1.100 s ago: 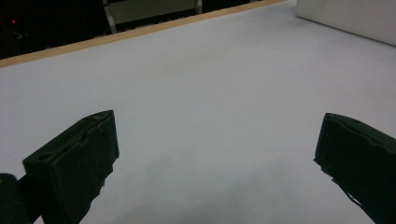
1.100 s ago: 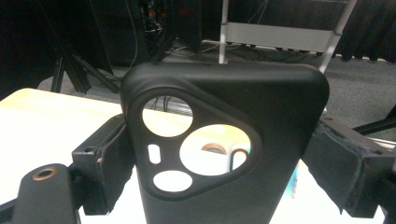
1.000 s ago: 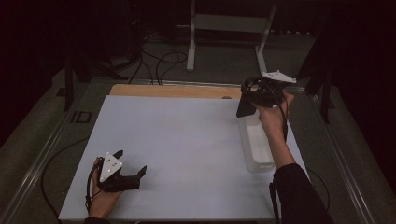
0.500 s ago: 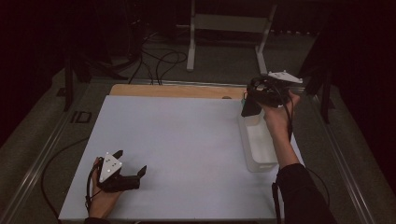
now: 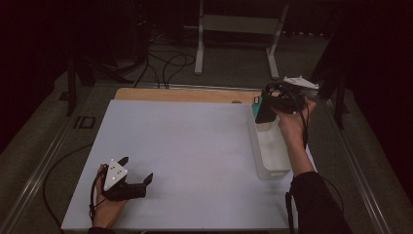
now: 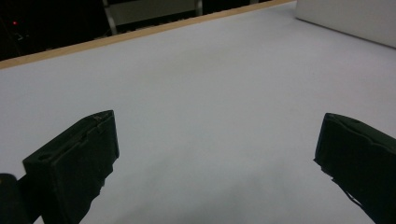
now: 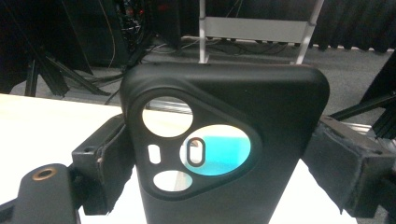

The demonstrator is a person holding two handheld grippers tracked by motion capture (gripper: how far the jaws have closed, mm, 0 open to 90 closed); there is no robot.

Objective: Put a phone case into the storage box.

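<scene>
Near, lower left of the high view: your left gripper (image 5: 136, 181) is resting low on the white table (image 5: 195, 161), jaws spread wide, nothing between them. The left gripper view is showing both black jaws far apart over bare matte sheet, with a pale wood strip (image 6: 140, 35) running along the far edge.

Farther, upper right of the high view: your right gripper (image 5: 272, 108) is holding a black phone case (image 5: 265, 111) upright above the far end of the clear plastic bin (image 5: 272, 168). The right gripper view is showing the case (image 7: 224, 149) pinched by its two side edges, jaws clamped about midway, camera end up.

Risks, as I'm judging them:
- You're gripping a soft shell across its width. It looks like flexible rubbery plastic, so squeezing harder is likely bowing it and letting it pop out.
- The jaw pads look worn and frayed at the edges, so grip on the smooth matte sides may be marginal; a quick swing could be twisting the case in the jaws.
- The bin is thin-walled, translucent and light. Clipping its rim with the case could be shoving or tipping it.

Shape notes: the case is rectangular with rounded corners and a rounded-triangle camera cutout holding two round holes, a larger oval one showing teal behind it, and a small slot.
</scene>
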